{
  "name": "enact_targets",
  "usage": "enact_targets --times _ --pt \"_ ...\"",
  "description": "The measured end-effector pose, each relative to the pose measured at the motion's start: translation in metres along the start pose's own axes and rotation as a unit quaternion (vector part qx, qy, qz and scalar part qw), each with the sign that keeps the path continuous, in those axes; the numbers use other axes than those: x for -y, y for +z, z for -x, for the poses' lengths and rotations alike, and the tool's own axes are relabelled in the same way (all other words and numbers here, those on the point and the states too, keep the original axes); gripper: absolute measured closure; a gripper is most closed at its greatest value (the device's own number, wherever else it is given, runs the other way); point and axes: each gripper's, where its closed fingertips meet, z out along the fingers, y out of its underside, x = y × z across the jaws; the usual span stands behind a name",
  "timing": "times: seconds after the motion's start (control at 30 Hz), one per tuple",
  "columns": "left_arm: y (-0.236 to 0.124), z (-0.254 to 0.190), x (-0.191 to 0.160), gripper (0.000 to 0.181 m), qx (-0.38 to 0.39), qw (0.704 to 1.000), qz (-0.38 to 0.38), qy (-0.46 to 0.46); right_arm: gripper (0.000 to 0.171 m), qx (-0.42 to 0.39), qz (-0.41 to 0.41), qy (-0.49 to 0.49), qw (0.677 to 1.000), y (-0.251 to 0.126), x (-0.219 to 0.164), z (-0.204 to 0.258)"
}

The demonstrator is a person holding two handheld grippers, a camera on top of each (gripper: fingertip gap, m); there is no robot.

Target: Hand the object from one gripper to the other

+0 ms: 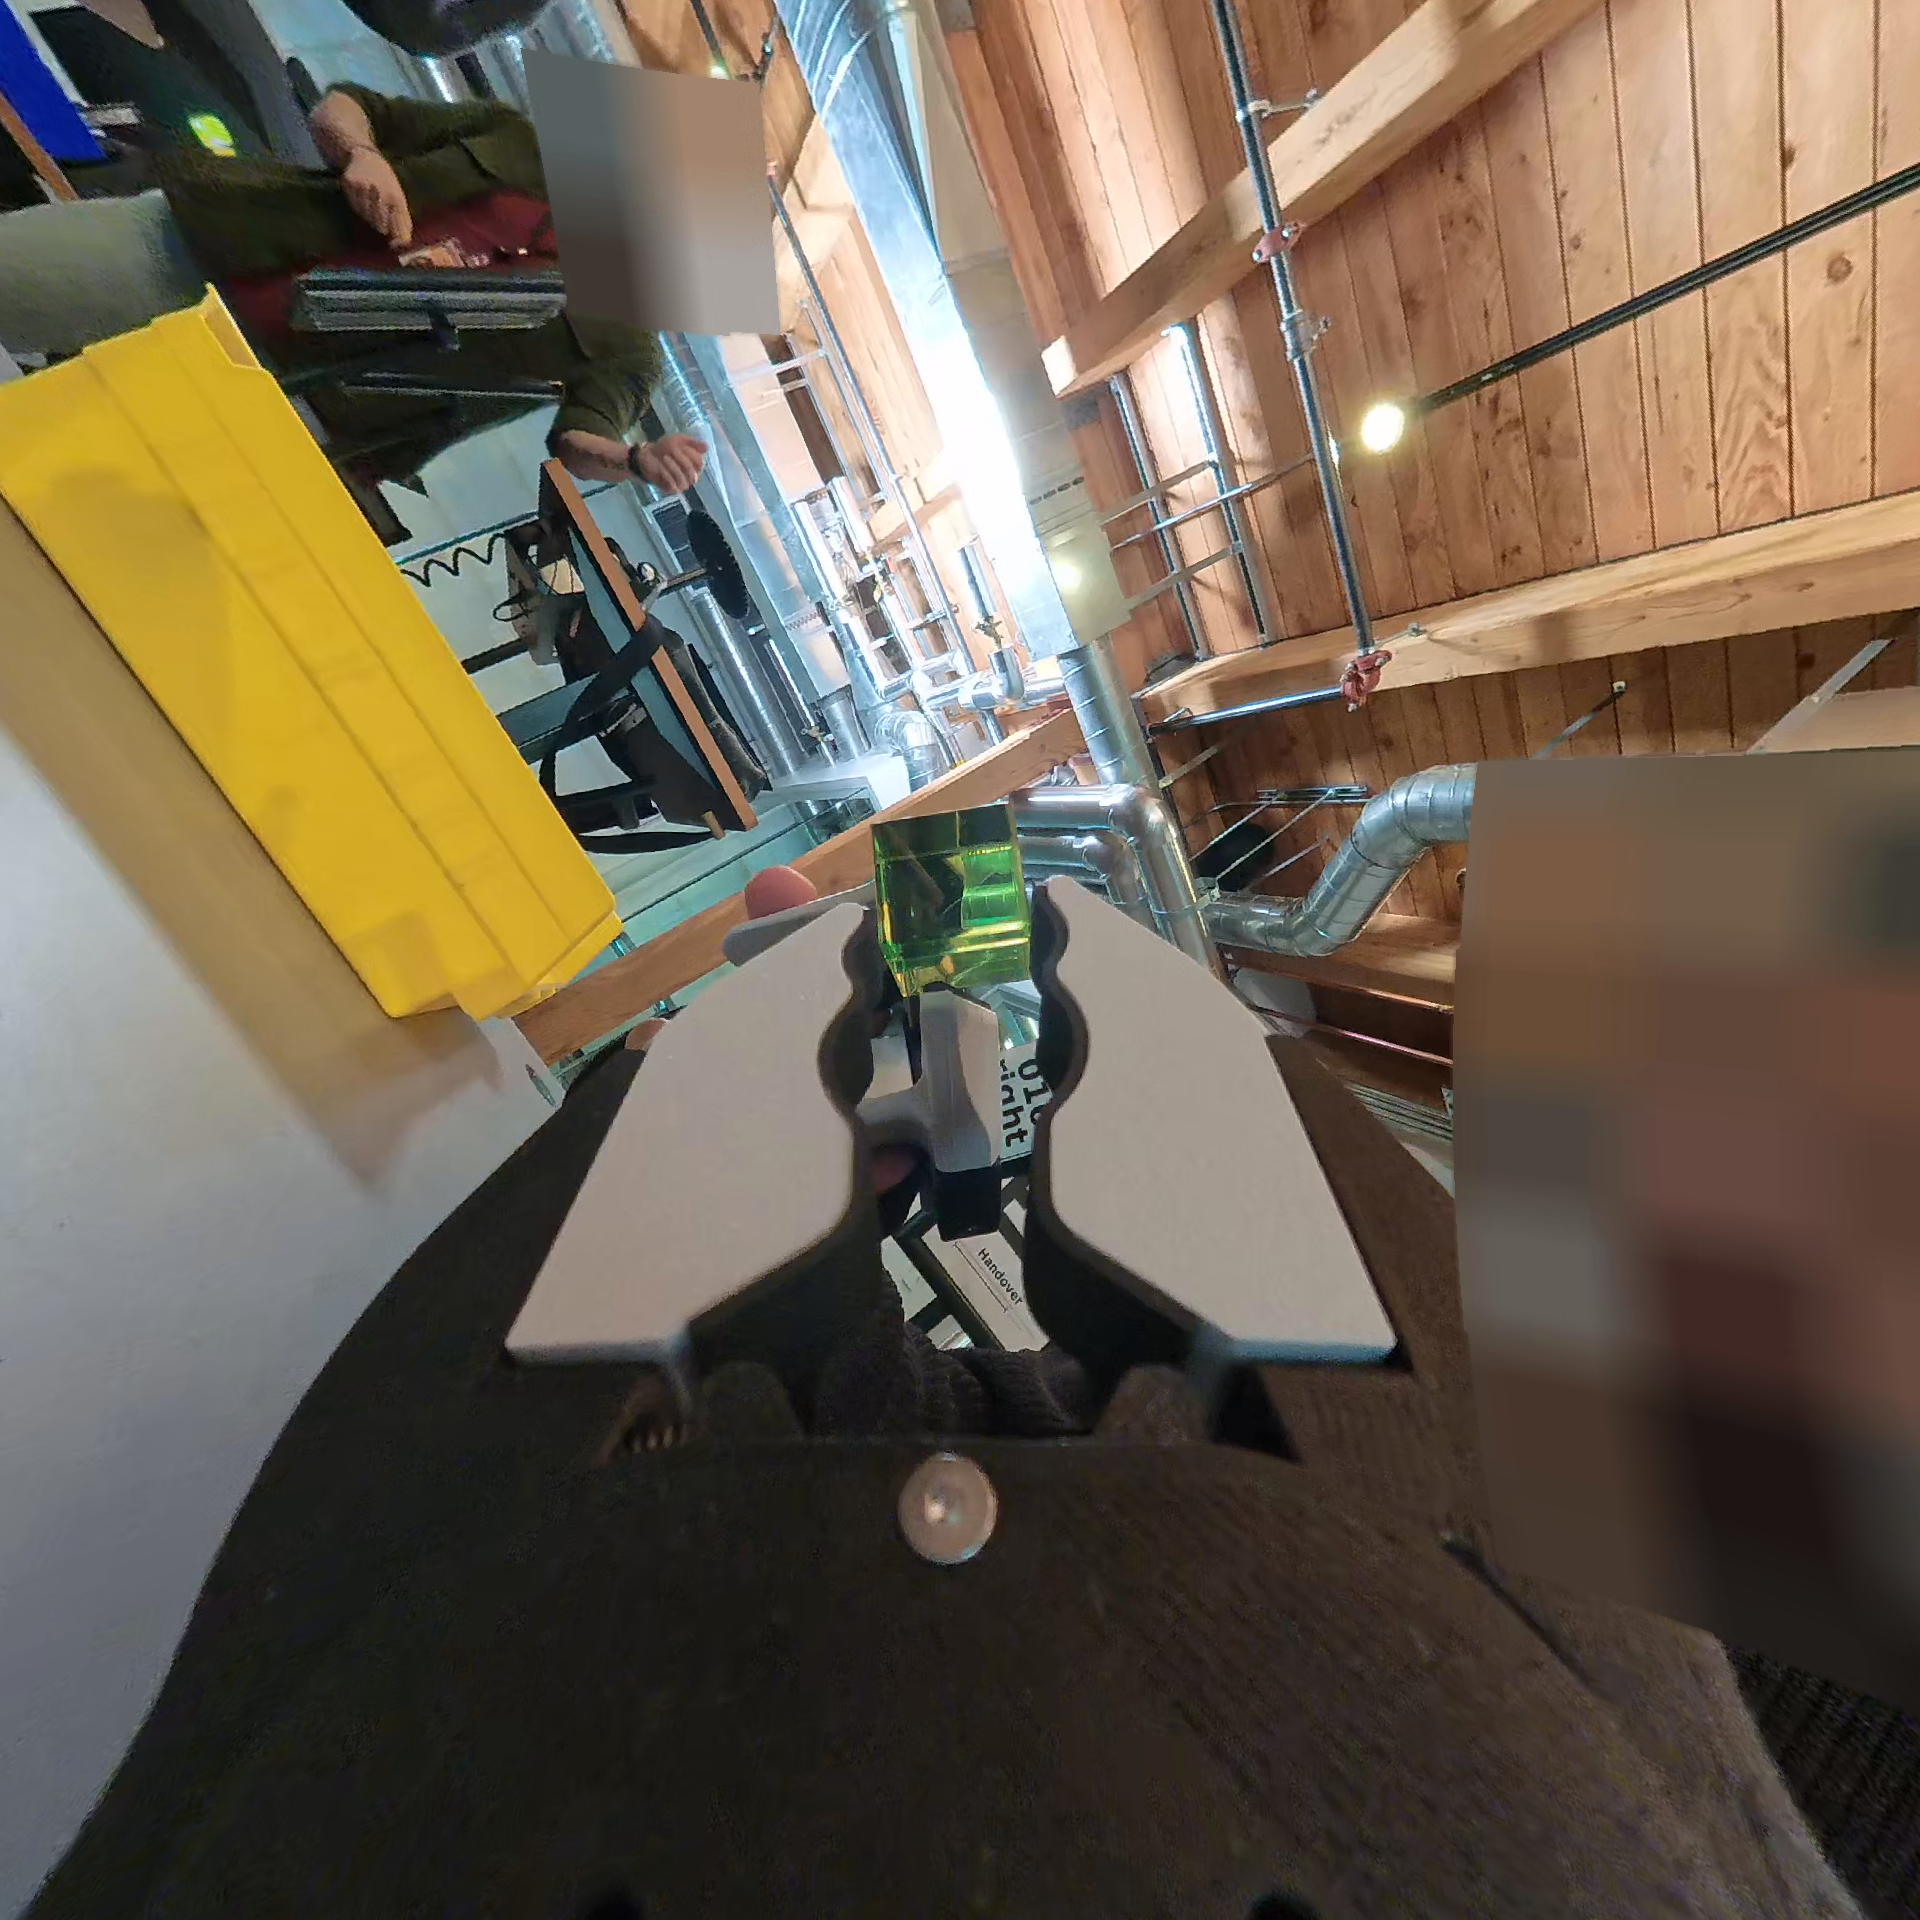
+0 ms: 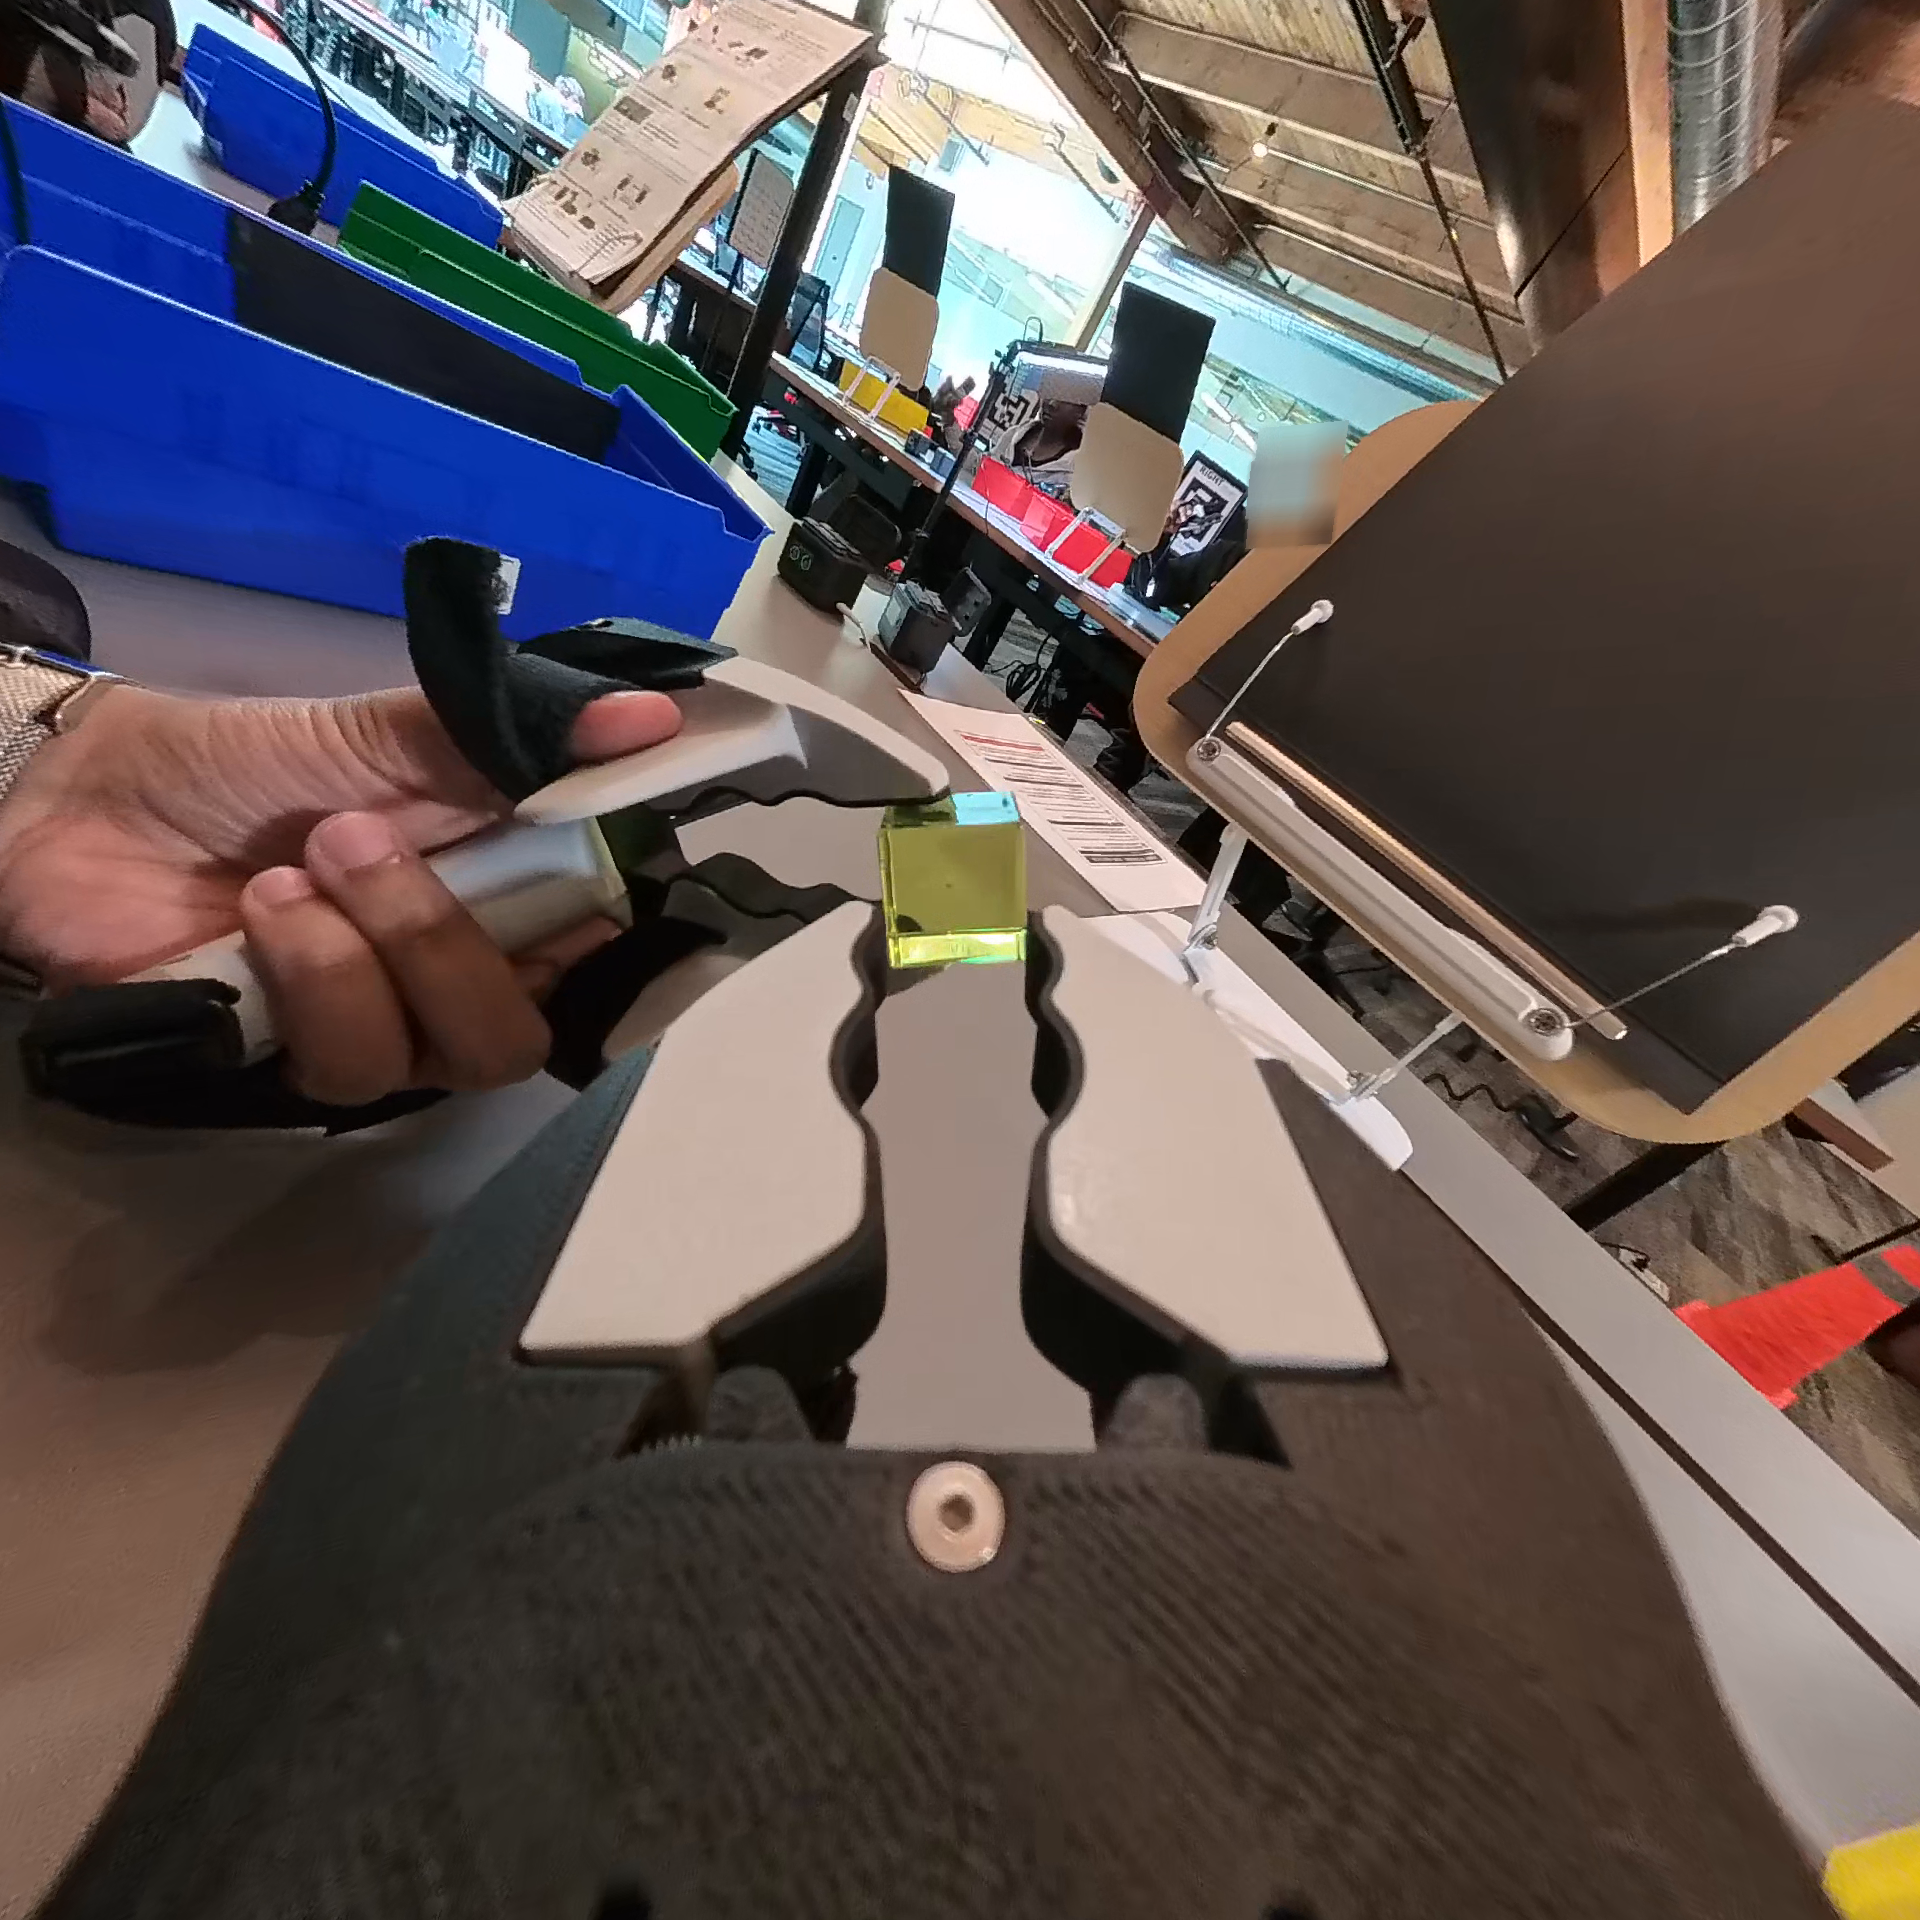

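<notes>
Two grippers are met at one green cube (image 2: 951,878), which is held clear of the table (image 2: 156,1299). The left gripper (image 1: 953,909), gripped by a hand (image 2: 260,862), is seen pinching the cube between its tips. The right gripper (image 2: 956,920) is narrowed to the cube's width about its lower end, but actual contact cannot be told.

Plank walls (image 1: 1558,312) with silver ducts (image 1: 1340,883) and lamp (image 1: 1382,426); blue bins (image 2: 312,457) along far counter (image 2: 208,1195) edge; patterned floor (image 2: 1714,1195) beyond right edge.
</notes>
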Motion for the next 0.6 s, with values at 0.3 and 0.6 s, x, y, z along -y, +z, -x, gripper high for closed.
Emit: enact_targets --times 0.3,0.6 --pt "-0.005 0.014 0.011 0.120 0.088 0.994 -0.008 0.067 0.145 -0.012 0.023 0.017 1.000 -0.001 -0.008 -0.011" --pt "-0.025 0.049 0.021 0.111 0.347 0.864 0.081 0.355 0.146 -0.009 0.164 -0.028 0.986 0.005 -0.056 -0.010"
